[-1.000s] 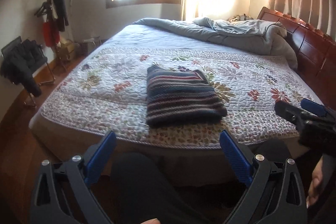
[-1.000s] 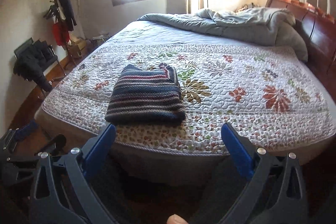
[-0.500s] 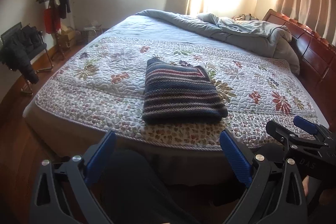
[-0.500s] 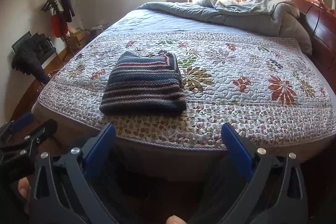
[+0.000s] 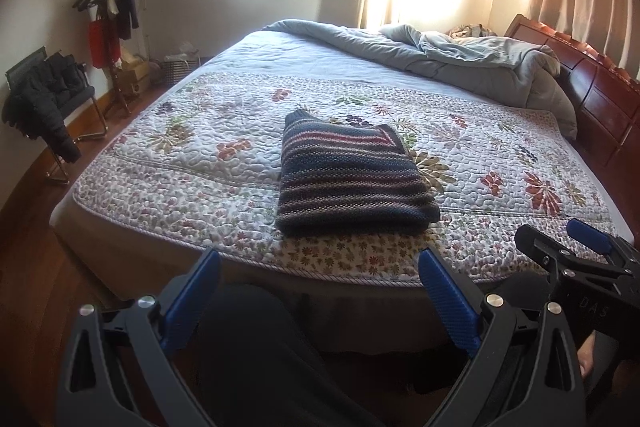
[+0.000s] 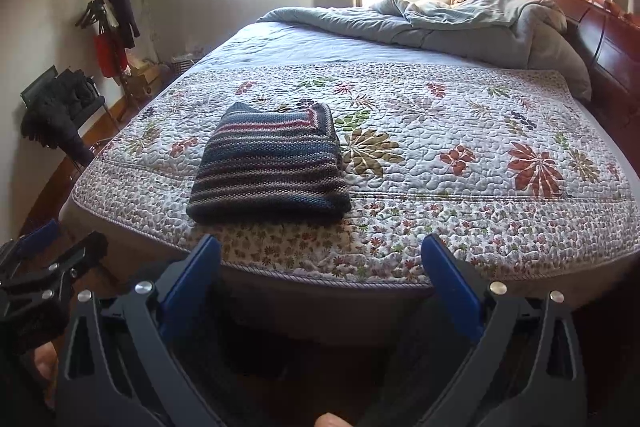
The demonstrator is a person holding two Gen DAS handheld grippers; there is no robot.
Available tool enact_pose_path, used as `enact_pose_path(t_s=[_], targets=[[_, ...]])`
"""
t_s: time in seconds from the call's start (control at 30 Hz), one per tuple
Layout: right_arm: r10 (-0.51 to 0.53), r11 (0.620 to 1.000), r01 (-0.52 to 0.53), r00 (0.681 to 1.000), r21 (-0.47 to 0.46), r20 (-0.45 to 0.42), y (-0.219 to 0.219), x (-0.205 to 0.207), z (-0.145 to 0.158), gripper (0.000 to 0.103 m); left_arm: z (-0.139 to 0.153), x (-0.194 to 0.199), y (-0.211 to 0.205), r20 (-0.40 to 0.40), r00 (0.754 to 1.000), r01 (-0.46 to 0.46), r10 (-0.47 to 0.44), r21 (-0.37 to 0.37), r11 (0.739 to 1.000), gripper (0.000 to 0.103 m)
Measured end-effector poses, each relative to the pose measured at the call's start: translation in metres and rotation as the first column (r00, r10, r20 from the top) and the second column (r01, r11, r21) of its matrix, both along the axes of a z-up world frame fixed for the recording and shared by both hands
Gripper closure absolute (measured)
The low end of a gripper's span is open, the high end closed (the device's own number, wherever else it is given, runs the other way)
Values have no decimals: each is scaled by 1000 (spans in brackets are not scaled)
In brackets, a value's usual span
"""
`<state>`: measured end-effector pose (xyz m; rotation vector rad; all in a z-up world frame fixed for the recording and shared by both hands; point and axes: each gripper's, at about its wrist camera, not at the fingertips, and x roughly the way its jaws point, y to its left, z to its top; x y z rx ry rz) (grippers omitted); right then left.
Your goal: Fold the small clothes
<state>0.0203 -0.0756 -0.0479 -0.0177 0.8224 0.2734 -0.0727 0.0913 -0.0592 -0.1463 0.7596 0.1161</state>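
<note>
A striped knit sweater (image 5: pixel 352 179) lies folded into a neat rectangle on the floral quilt (image 5: pixel 208 163) near the bed's front edge; it also shows in the right wrist view (image 6: pixel 268 171). My left gripper (image 5: pixel 320 291) is open and empty, held below and in front of the bed edge. My right gripper (image 6: pixel 320 287) is open and empty at about the same height, to the right of the left one. Each gripper shows at the edge of the other's view, the right one (image 5: pixel 568 259) and the left one (image 6: pixel 52 259). Neither touches the sweater.
A rumpled grey duvet (image 5: pixel 460 63) is piled at the far side by the wooden headboard (image 5: pixel 600 95). A coat rack (image 5: pixel 108 27) and a chair with a dark jacket (image 5: pixel 44 99) stand left on the wooden floor. The person's dark-clothed legs are below the grippers.
Both grippers have risen a little and tilted, so the bed and sweater sit lower in view. The sweater has not moved. Both grippers stay open.
</note>
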Motion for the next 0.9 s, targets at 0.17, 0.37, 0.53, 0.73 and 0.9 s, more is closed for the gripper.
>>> enact_pose_path(t_s=[0.17, 0.37, 0.53, 0.73, 0.9], targets=[[4, 1000, -4, 1000, -7, 4, 1, 0, 1, 3, 0, -3, 3, -3, 1000, -9, 9, -8, 1000, 4], [6, 1000, -6, 1000, -5, 5, 2, 1, 3, 3, 3, -3, 5, -6, 1000, -12, 12, -3, 1000, 4], [6, 1000, -6, 1000, -1, 12, 3, 1, 6, 3, 5, -3, 2, -10, 1000, -11, 11, 6, 1000, 4], [12, 1000, -12, 1000, -1, 24, 5, -1, 12, 3, 7, -4, 1, -9, 1000, -29, 29, 33, 999, 4], [15, 1000, -15, 999, 1, 33, 7, -4, 15, 3, 8, -5, 1, -15, 1000, -25, 25, 26, 999, 4]])
